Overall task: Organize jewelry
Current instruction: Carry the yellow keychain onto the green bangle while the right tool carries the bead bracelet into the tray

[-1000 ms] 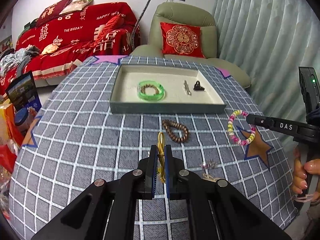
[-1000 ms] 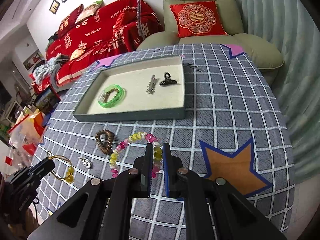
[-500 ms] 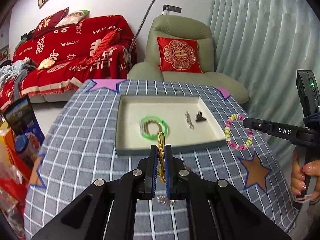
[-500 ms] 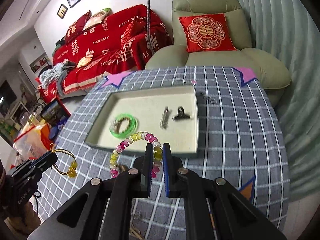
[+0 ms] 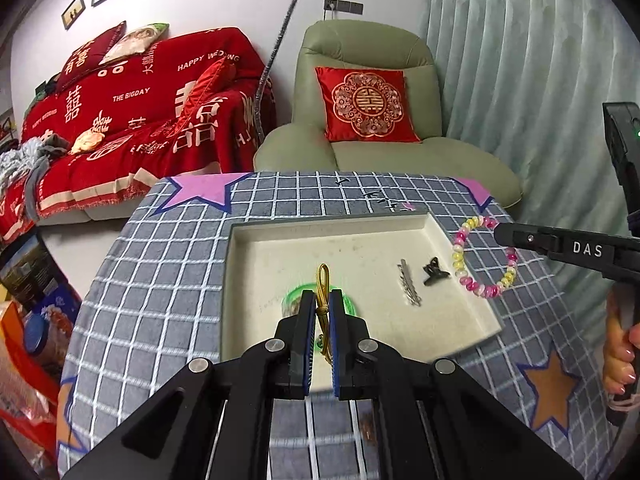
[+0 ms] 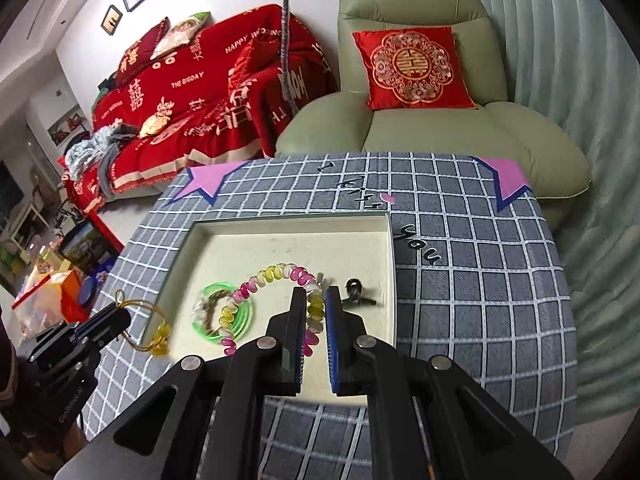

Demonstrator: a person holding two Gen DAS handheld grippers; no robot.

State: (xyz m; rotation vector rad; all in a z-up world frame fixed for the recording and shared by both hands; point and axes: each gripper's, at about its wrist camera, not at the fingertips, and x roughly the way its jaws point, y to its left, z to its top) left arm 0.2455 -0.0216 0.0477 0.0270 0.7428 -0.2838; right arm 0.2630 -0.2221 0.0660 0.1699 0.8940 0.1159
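Note:
My left gripper (image 5: 322, 300) is shut on a thin gold cord bracelet (image 5: 323, 280) and hangs over the near part of the cream tray (image 5: 248, 248). In the right wrist view the same bracelet (image 6: 154, 330) dangles with yellow beads just left of the tray (image 6: 390, 248). My right gripper (image 6: 316, 300) is shut on a pink, yellow and white bead bracelet (image 6: 256, 284) above the tray; from the left wrist view that bracelet (image 5: 486, 258) hangs by the tray's right rim. In the tray lie a green bangle (image 6: 222, 316), a silver hair clip (image 5: 409, 284) and a small black claw clip (image 5: 434, 272).
The tray sits on a round table with a grey checked cloth (image 5: 168, 248) bearing star patches. Behind it stand a green armchair (image 5: 372, 128) with a red cushion and a red-covered sofa (image 5: 132, 120). Bags and boxes (image 5: 28, 320) sit left of the table. A hand (image 5: 620, 344) holds the right gripper's handle.
Both grippers have moved forward and a little up from the near table area to over the tray, each carrying its bracelet. The brown bead bracelet on the cloth has dropped out of view.

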